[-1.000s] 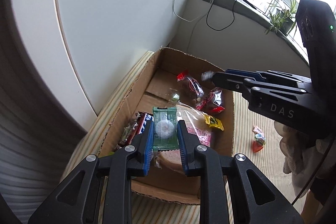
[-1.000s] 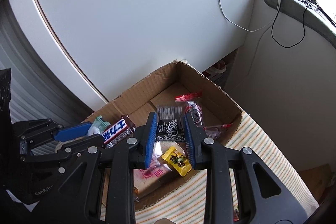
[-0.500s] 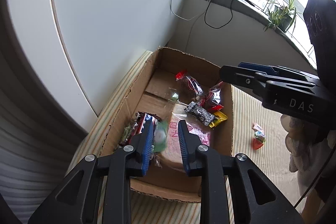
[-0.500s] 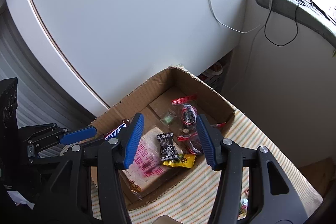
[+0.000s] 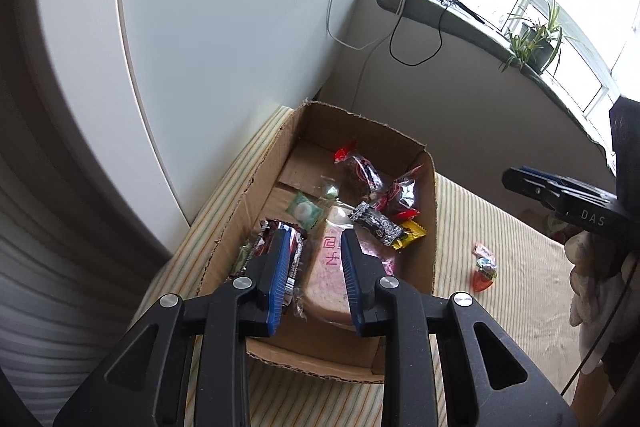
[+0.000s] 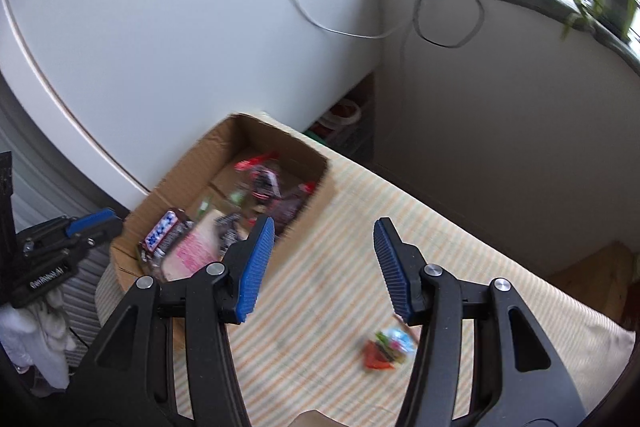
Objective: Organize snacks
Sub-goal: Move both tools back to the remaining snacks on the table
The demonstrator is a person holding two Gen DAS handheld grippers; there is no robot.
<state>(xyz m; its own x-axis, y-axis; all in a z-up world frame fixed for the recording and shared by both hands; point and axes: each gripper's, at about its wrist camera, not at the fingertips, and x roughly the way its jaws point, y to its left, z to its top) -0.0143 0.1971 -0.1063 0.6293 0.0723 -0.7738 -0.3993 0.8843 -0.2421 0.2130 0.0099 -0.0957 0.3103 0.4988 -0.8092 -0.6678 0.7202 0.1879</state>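
1. The fingers [image 5: 280,267] of the left gripper [image 5: 314,273] are parted a little with nothing held; the right gripper [image 6: 324,267], just opened, stands wider apart and empty.
2. Wrapped snacks [image 5: 376,223], red, black, yellow and green, are heaped in a cardboard box [image 5: 430,227] on a striped cloth [image 5: 500,227].
3. Sharp wrapper detail is given only by the left view; the right view is blurred, with a loose candy [image 6: 384,349] on the cloth near its fingers.
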